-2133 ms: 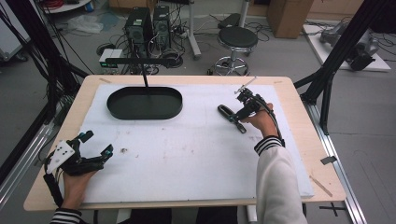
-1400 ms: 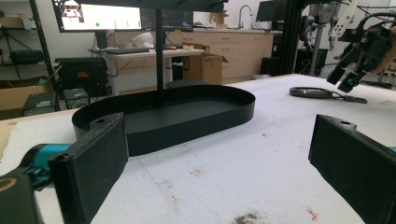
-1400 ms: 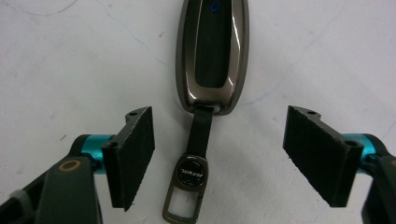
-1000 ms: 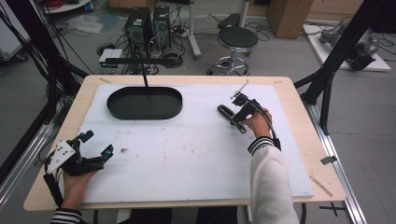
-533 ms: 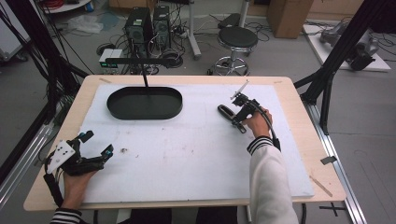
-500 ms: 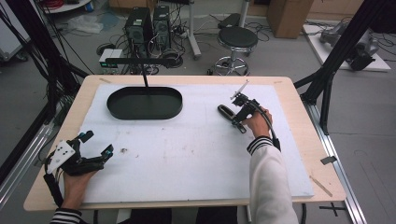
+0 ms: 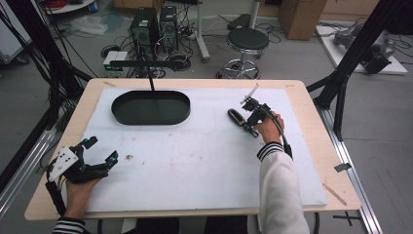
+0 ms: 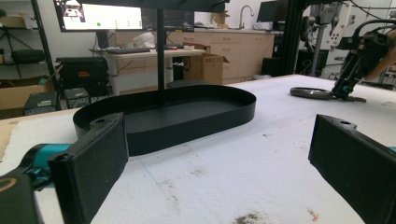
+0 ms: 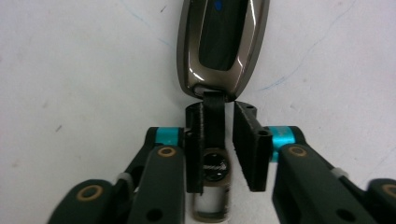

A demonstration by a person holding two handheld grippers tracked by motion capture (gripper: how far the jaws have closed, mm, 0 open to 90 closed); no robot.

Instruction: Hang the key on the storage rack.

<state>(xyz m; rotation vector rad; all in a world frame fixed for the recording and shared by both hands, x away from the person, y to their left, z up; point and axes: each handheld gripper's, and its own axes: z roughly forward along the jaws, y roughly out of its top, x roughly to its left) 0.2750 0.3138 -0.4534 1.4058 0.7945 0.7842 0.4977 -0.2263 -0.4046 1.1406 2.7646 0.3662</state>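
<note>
**Right claw closing on the key fob's strap; nothing in the tray yet**

At the near left of the table [image 7: 311,161], the left gripper [image 7: 100,155] rests low in the person's hand, jaws spread wide with nothing between them. It points towards the far side; its own view looks along the white mat at the tray [image 8: 163,116].

That black oval tray [image 7: 151,108] lies at the far left of the mat, and no object shows in it. A thin black post stands up from it.

Right of centre, towards the far side, lies the key fob [image 7: 237,118], a dark glossy body with a metallic rim, flat on the mat. A short black strap [image 9: 214,121] and a metal ring trail from its near end.

The right gripper [image 7: 252,117] is tipped steeply down over that end, wrist raised, cable looping back along the sleeve. Its jaws have just been closing and now stand nearly together around the strap; one pad looks to touch it, the other shows a narrow gap.

By my judgement the pick-up is only beginning: the fob is not yet lifted, and any carry to the tray remains.
</note>
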